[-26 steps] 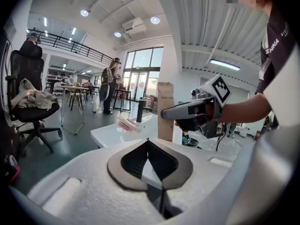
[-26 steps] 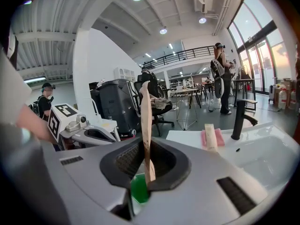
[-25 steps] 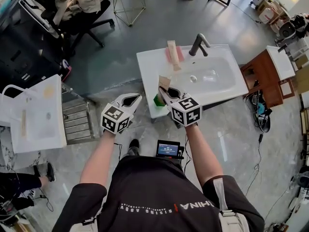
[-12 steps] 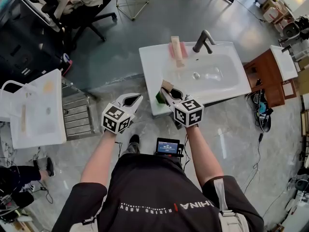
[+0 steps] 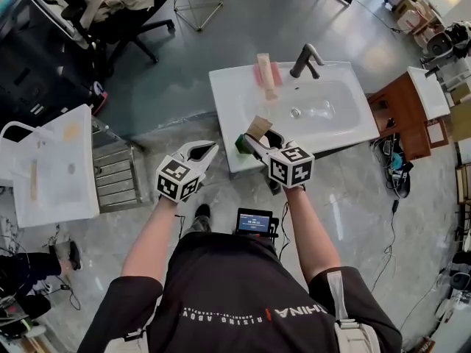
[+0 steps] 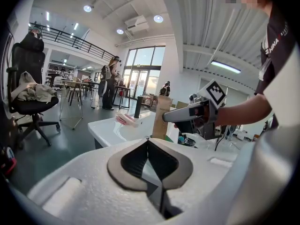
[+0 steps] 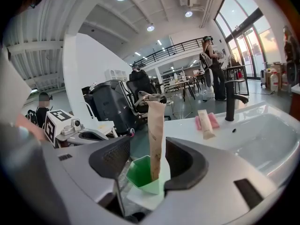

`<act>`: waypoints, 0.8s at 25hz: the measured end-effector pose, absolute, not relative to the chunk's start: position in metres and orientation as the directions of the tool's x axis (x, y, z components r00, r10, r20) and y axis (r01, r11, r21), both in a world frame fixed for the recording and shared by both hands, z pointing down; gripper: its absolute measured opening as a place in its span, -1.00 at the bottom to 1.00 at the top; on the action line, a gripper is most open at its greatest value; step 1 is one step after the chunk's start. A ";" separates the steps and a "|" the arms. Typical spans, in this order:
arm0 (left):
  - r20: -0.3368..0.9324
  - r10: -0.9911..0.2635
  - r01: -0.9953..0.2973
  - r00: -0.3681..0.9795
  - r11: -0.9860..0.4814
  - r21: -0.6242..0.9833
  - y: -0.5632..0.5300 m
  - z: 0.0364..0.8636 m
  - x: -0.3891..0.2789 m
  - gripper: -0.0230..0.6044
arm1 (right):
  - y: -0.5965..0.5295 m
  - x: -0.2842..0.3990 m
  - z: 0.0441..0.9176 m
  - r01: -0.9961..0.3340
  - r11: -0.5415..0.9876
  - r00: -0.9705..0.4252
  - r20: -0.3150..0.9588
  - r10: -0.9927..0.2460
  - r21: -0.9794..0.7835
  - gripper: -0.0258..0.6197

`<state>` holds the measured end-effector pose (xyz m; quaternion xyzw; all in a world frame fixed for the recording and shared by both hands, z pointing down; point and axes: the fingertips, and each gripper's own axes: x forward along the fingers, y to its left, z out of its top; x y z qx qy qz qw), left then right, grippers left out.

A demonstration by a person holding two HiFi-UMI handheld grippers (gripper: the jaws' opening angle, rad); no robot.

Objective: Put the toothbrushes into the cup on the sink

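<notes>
- The first toothbrush [image 7: 156, 139], wrapped in a brown paper sleeve, is seen standing nearly upright in the green cup [image 7: 138, 172]. Its lower end is sunk inside the cup and most of its length is left showing above the rim.
- The green cup is set on the near left corner of the white sink [image 5: 228, 98], close to the front edge and left of the basin.
- The right hand-held gripper [image 5: 259, 140] is held at that corner with its jaws on either side of the cup and the first toothbrush. The jaws are opening, the sleeve is seen between them, and neither pad is seen pressing on it.
- The second toothbrush [image 5: 265, 76], sleeved in the same brown paper, is laid flat on the back ledge of the sink. It rests on a pink item [image 5: 274, 76], just left of the black faucet [image 5: 305, 61].
- The left hand-held gripper [image 5: 208, 148] is held off the front left corner of the sink, above the floor and apart from the cup. Its jaws are brought together at the tips and nothing is caught between them.
- Further out, a black office chair [image 5: 110, 13] with cloth draped over it is seen beyond the sink, and another white sink unit [image 5: 55, 168] is seen at the left.
</notes>
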<state>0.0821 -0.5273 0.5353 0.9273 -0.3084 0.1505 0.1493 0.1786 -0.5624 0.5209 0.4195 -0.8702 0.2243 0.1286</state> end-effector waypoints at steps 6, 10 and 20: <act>0.357 -0.520 -0.604 0.776 -0.776 0.183 -0.520 0.529 0.087 -0.89 | -0.553 0.199 0.519 -0.811 0.503 -0.585 0.427 -0.690 -0.298 -0.08; 0.351 -0.511 -0.592 0.785 -0.786 0.180 -0.514 0.528 0.091 -0.89 | -0.539 0.206 0.517 -0.814 0.501 -0.581 0.424 -0.694 -0.295 -0.10; 0.338 -0.473 -0.551 0.814 -0.813 0.188 -0.493 0.527 0.112 -0.90 | -0.496 0.217 0.514 -0.842 0.477 -0.539 0.415 -0.733 -0.252 -0.84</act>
